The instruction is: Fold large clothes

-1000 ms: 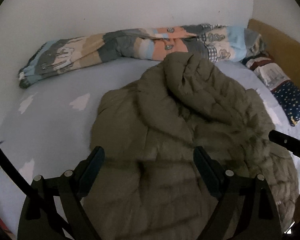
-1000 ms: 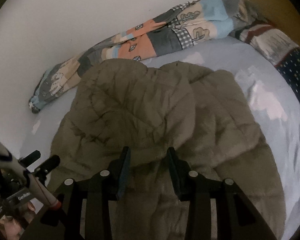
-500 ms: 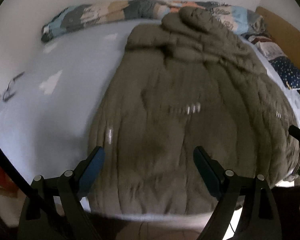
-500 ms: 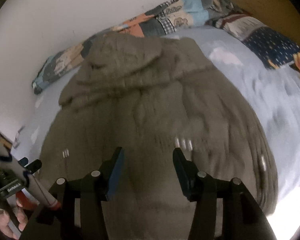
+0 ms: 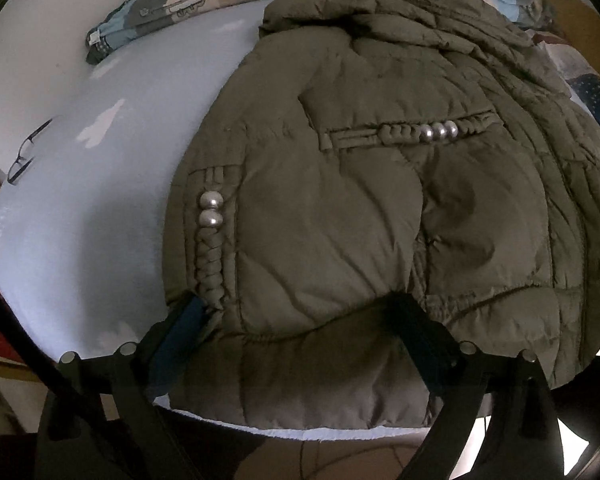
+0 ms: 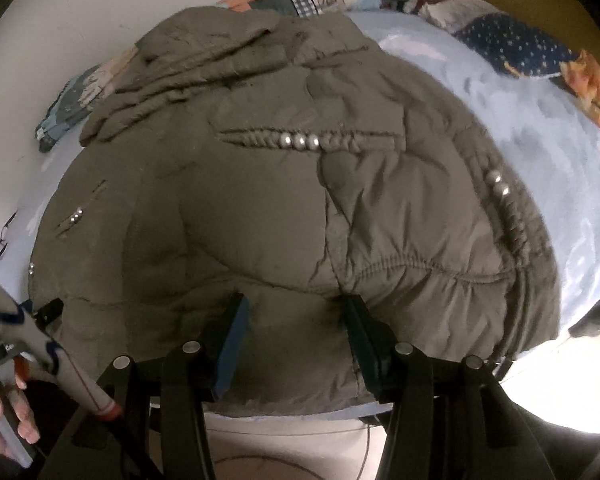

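Left wrist view: the olive jacket [image 5: 360, 208] lies spread on the bed [image 5: 80, 220], its hood bunched at 12 o'clock, hem at 6. The left claw [image 5: 300, 328] is opening wide over the hem, gripping nothing.

Right wrist view: the right claw [image 6: 292, 320] stands half apart, empty, above the jacket's [image 6: 280, 208] hem. Most folding seems left.

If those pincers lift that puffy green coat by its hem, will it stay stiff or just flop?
The coat would probably sag and drape: its quilted padding already wrinkles softly on the bed. It looks bulky yet likely light. The smooth shell may slip between the fingers.
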The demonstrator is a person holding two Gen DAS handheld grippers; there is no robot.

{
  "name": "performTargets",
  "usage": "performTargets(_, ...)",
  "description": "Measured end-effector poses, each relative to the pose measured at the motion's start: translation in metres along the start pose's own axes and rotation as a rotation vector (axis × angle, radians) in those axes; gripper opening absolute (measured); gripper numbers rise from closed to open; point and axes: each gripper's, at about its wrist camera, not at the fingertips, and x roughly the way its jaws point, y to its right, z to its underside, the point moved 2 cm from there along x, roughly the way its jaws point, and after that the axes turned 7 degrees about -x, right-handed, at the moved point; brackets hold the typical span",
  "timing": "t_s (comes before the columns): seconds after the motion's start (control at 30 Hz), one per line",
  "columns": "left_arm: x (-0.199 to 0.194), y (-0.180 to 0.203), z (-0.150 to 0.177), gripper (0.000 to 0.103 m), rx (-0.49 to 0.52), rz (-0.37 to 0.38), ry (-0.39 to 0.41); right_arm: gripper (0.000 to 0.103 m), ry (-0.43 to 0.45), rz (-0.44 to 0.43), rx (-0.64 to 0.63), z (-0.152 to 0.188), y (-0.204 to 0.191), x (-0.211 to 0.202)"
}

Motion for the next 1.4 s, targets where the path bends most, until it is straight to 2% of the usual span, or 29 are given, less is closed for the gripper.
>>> performTargets(0.1, 0.001, -0.001, 0.001, 0.098, -0.004, 0.005, 0.011, 0.055, -0.02, 0.002, -0.006, 0.0, 0.001, 0.009)
performTargets(0.33, 0.0, -0.001, 0.009, 0.098, 0.006, 0.002, 0.063, 0.057, -0.009, -0.014, -0.002, 0.004, 0.003, 0.014)
performTargets(0.53, -0.003, 0.004, 0.014, 0.099, 0.032, -0.024, 0.074, 0.062, -0.007, -0.031, -0.015, 0.005, 0.001, 0.014)
performTargets(0.67, -0.004, 0.002, 0.012, 0.099, 0.042, -0.01, 0.067, 0.084, -0.006, -0.054, -0.034, 0.006, -0.005, 0.015)
performTargets(0.7, -0.003, 0.002, 0.01, 0.099, 0.037, -0.016, 0.058, 0.085, -0.009, -0.052, -0.055, 0.007, -0.008, 0.016)
performTargets(0.77, -0.006, 0.003, 0.009, 0.099, 0.049, -0.025, 0.063, 0.085, -0.003, -0.04, -0.085, 0.007, -0.012, 0.013)
performTargets(0.87, -0.015, -0.001, 0.008, 0.099, 0.04, 0.011, 0.073, 0.081, 0.03, -0.08, -0.065, 0.004, -0.006, -0.001)
performTargets(1.0, -0.04, -0.033, 0.0, 0.099, -0.067, 0.095, 0.108, 0.08, 0.167, -0.129, 0.027, -0.006, 0.024, -0.04)
performTargets(1.13, -0.05, -0.09, -0.007, 0.099, -0.249, 0.14, 0.112, 0.08, 0.281, -0.051, 0.182, -0.014, 0.076, -0.069)
performTargets(1.2, -0.044, -0.117, -0.007, 0.098, -0.345, 0.157, 0.092, 0.08, 0.281, -0.013, 0.329, -0.01, 0.115, -0.07)
performTargets(1.27, -0.028, -0.142, -0.004, 0.098, -0.451, 0.21, 0.035, 0.08, 0.247, -0.002, 0.448, -0.003, 0.142, -0.062)
performTargets(1.4, -0.007, -0.158, 0.006, 0.092, -0.572, 0.326, -0.044, 0.08, 0.174, -0.109, 0.681, 0.021, 0.18, -0.035)
